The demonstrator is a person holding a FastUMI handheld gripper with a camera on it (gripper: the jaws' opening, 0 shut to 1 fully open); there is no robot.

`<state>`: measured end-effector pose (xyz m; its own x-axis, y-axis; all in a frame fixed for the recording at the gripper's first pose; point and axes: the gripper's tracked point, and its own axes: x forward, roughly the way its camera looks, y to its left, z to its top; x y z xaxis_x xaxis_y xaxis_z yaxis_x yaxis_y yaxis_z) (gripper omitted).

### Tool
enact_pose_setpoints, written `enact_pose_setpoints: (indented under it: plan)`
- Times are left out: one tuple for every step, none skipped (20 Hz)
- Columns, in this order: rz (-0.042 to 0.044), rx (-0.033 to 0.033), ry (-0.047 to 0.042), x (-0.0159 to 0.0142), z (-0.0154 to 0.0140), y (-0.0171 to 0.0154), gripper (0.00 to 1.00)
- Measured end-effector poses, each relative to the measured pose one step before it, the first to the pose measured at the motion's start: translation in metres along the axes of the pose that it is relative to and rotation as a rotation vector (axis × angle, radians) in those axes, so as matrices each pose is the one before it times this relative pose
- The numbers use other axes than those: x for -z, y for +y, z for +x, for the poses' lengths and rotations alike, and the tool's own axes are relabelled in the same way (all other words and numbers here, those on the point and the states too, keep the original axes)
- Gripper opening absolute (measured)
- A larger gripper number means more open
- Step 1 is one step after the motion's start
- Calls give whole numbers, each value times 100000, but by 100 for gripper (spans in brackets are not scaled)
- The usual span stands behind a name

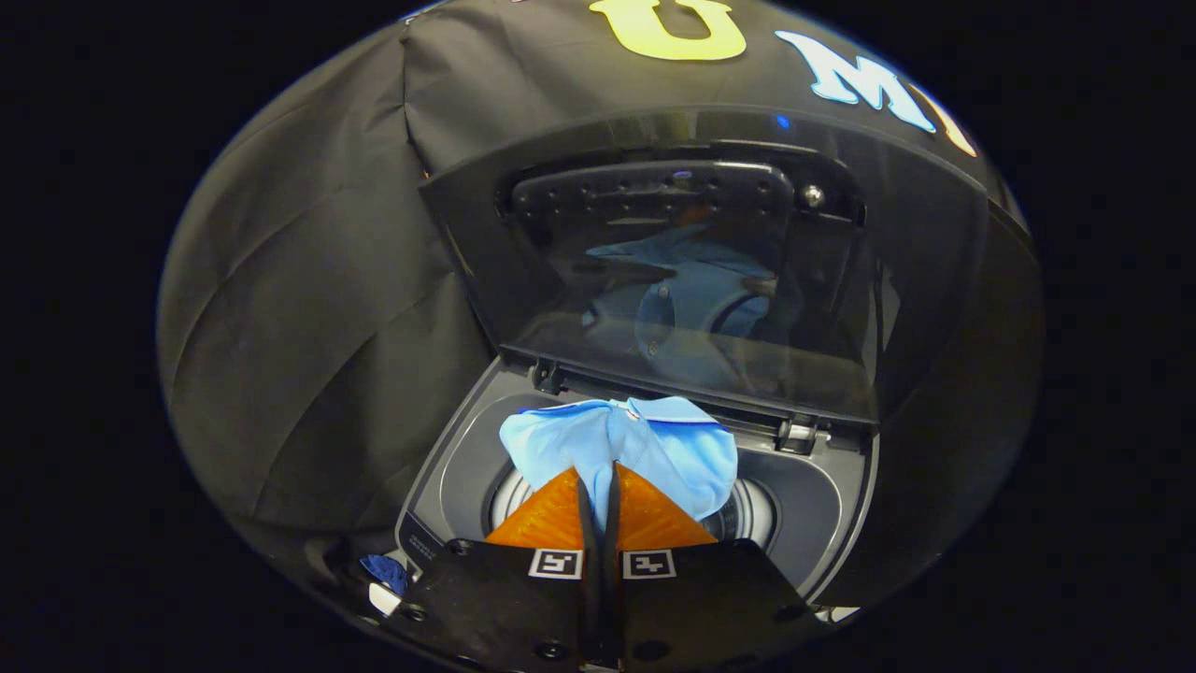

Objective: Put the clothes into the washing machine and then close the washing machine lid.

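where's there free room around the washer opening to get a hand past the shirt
The hand-held gripper is shut on the light blue shirt, which hangs over the middle of the drum opening, so that part is crowded. Free patches: the grey top rim between shirt and washer edge, and the drum gap beside the shirt below the raised lid.

- Light blue shirt (654,449): soft, matt cloth, pinched by the tool (598,486).
- Lid (691,280): glossy, dark, see-through plastic.
- Tool's fingers (551,519): orange, ribbed plastic.
- Drum rim (747,514): shiny metal.
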<state>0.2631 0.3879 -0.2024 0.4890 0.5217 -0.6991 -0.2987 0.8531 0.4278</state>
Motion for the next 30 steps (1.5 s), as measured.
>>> enact_pose_setpoints:
  plan:
    - [28,471,853,304,271,-72,2]
    - [203,268,957,322,185,-29,2]
    - [231,53,1134,318,159,-19,2]
    - [-118,195,735,476,327,46,2]
    - [-70,196,608,237,291,-118,2]
    - [103,100,198,258,106,19,2]
    - [165,190,283,96,97,-92,2]
    - [189,452,351,151,-9,-82,2]
    - [251,709,415,78,85,-209,2]
    - [464,828,401,338,73,-189,2]
    - [1194,614,387,29,44,-225,2]
    - [1288,291,325,299,150,-165,2]
    - [1330,421,323,81,196,-362,2]
    - [927,653,22,128,44,-292,2]
    - [483,647,55,-17,-134,-266,2]
    - [158,237,-327,-65,-71,-68,2]
    - [852,-2485,-271,-293,-36,354,2]
    - [1558,1029,556,386,-96,-126,26]
    - [402,1553,738,-137,-72,-148,49]
    - [50,852,-687,-372,358,-315,73]
    - [155,-186,-965,-428,-156,40,97]
    - [-412,-51,-756,-183,-484,46,98]
    - [-854,17,-639,-269,-291,97,99]
    - [-1271,271,-887,-185,-241,-20,98]
    - [-1197,136,-826,-281,-292,26,98]
    - [-945,-187,-928,-254,-314,126,99]
    - [-527,-488,-753,-327,-335,168,99]
    - [-544,-263,-904,-340,-317,93,99]
    - [-436,-178,-1403,-550,-317,31,99]
    - [-287,-249,-1468,-614,-632,167,99]
